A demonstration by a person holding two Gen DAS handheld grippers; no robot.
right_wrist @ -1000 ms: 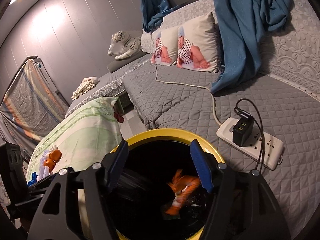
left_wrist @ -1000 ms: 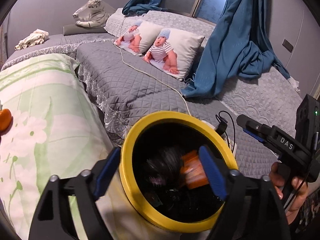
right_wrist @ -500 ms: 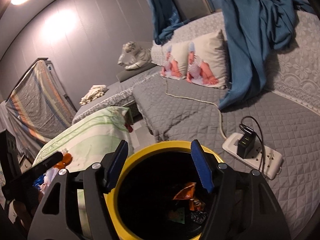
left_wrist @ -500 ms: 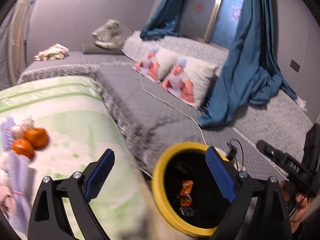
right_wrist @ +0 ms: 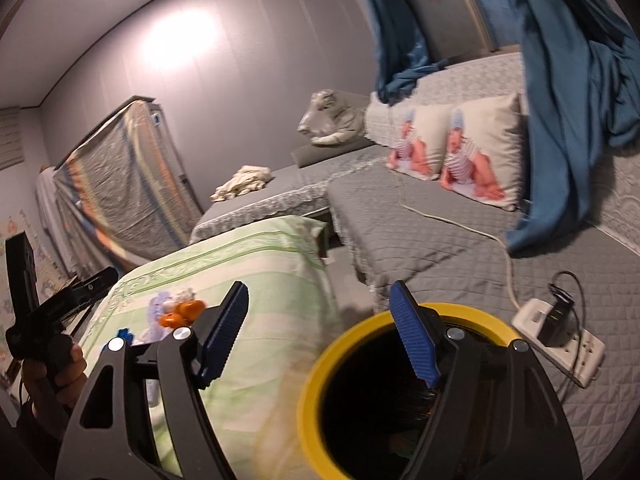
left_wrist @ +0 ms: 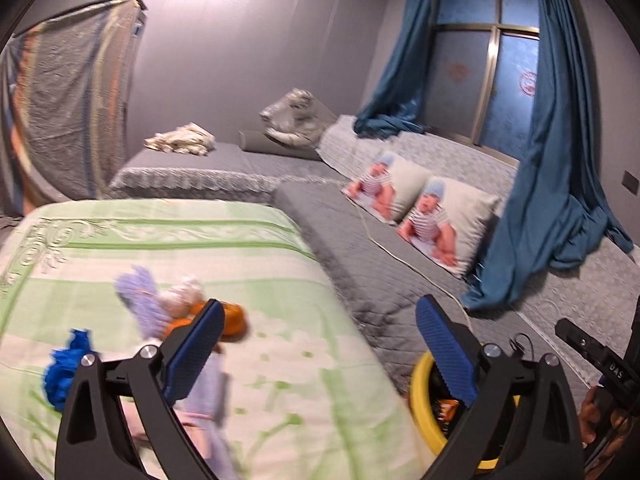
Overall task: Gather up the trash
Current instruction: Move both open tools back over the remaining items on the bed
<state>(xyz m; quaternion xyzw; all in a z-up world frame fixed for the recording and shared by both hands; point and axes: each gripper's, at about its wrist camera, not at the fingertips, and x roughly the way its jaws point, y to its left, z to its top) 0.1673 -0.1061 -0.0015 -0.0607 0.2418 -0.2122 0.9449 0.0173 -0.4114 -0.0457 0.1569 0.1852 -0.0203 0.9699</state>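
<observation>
Hovering with jaws spread and empty, the left gripper (left_wrist: 320,344) faces orange, blue and lilac scraps (left_wrist: 168,312) on the green bedspread (left_wrist: 240,248). Only the right gripper (right_wrist: 320,332), equally agape, shows the yellow-rimmed bin (right_wrist: 320,364) whole beside a power strip (right_wrist: 568,344).

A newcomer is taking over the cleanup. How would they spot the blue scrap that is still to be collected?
Start at the green floral bedspread. Near its close end lies a small litter cluster; the blue scrap sits apart at its left edge. It alone is bright blue and crumpled, unlike the orange pieces and the lilac wrapper.
</observation>
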